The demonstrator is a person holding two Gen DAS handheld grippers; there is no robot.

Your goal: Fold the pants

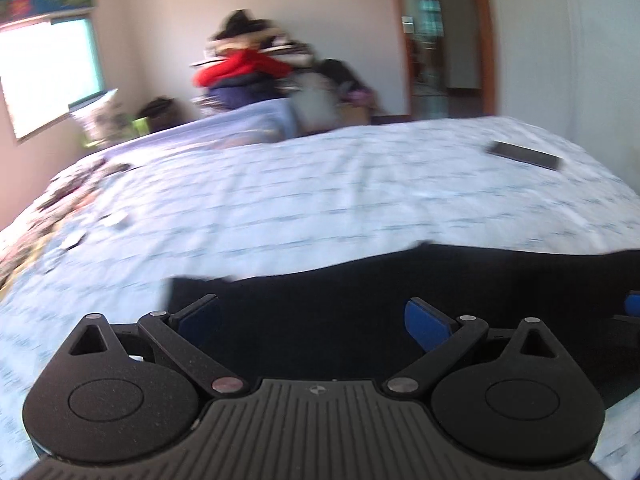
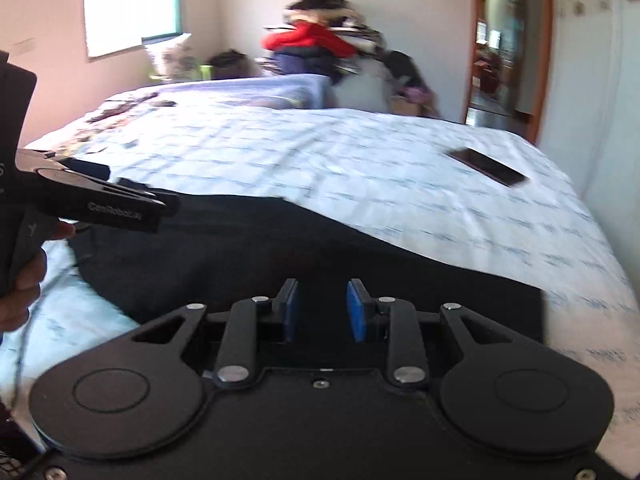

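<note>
Black pants (image 1: 360,280) lie spread flat on the near part of a bed with a light blue patterned sheet (image 1: 300,200). My left gripper (image 1: 312,320) is wide open just above the pants, holding nothing. In the right wrist view the pants (image 2: 280,248) run from left to right under my right gripper (image 2: 322,312), whose blue pads (image 2: 356,312) stand partly apart with nothing between them. The left gripper (image 2: 160,208) shows from the side at the left edge, over the pants' left end.
A dark phone (image 1: 524,155) lies on the sheet at the far right; it also shows in the right wrist view (image 2: 488,167). A pile of clothes with a red garment (image 1: 244,68) stands beyond the bed. Small dark items (image 1: 80,184) lie at the bed's left. A doorway (image 1: 440,36) is behind.
</note>
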